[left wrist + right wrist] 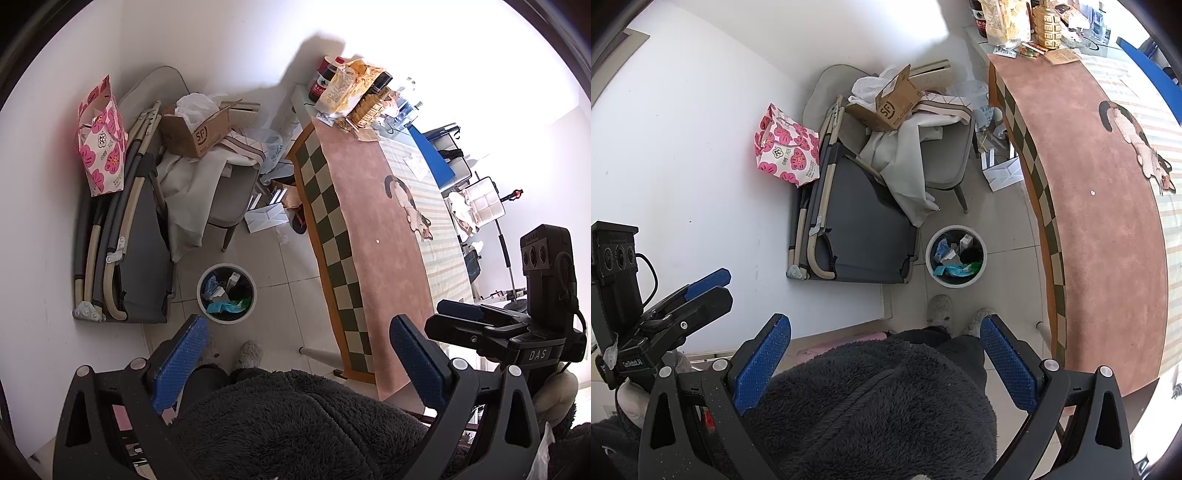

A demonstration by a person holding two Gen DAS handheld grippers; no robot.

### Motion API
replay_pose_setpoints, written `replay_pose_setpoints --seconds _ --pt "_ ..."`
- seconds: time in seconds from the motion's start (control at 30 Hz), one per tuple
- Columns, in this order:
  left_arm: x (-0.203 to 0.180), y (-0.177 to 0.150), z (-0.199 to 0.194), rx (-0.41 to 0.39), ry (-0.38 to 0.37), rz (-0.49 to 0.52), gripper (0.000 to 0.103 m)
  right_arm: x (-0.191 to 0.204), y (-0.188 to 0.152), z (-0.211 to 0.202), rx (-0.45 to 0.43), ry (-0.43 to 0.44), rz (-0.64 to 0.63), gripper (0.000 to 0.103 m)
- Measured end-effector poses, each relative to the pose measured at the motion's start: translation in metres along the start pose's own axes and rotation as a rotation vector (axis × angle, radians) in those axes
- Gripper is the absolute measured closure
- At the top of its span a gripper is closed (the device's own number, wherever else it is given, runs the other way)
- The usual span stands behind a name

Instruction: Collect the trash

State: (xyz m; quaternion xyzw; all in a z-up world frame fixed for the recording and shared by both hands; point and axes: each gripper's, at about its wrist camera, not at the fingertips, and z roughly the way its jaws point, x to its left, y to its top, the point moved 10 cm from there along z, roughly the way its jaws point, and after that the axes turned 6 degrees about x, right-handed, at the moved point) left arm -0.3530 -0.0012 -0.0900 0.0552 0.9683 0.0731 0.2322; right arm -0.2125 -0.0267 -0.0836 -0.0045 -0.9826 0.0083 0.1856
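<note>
A round white trash bin point(225, 320) point(955, 282) stands on the tiled floor beside the table and holds blue and green wrappers and a small white box. A tiny white scrap point(377, 241) point(1092, 192) lies on the pink table mat point(369, 206) point(1108, 240). My left gripper point(300, 321) is open and holds nothing, hovering above the floor just in front of the bin. My right gripper point(885, 320) is open too and holds nothing, and its side shows at the right point(458, 314) in the left wrist view. Both hang over a person's dark fleece garment and slippers.
A folded cot point(849, 221) leans on the white wall, with a pink flowered bag point(786, 151) beside it. A chair point(945, 162) carries cloth and a cardboard box point(890, 103). Bottles and snack bags point(354, 92) crowd the table's far end. A white carton point(266, 218) lies on the floor.
</note>
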Motion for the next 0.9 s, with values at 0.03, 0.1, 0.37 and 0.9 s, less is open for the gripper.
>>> replay_pose_setpoints --seconds 0.03,0.1,0.37,0.9 --pt "0.0000 0.0000 -0.0002 0.000 0.000 0.000 0.002 0.0003 -0.0001 0.0002 0.001 0.002 0.001 0.000" --pt "0.0001 0.0001 0.0000 0.000 0.000 0.001 0.002 0.0000 -0.0005 0.0002 0.000 -0.001 0.000 0.000" --pt "0.0018 0.0015 -0.0011 -0.001 0.001 0.001 0.002 0.0002 -0.0016 -0.0003 0.002 0.003 -0.004 0.000" --pt "0.0021 0.0027 -0.0048 -0.010 0.003 -0.006 0.002 0.0052 0.0006 -0.0019 0.002 0.005 -0.006 0.000"
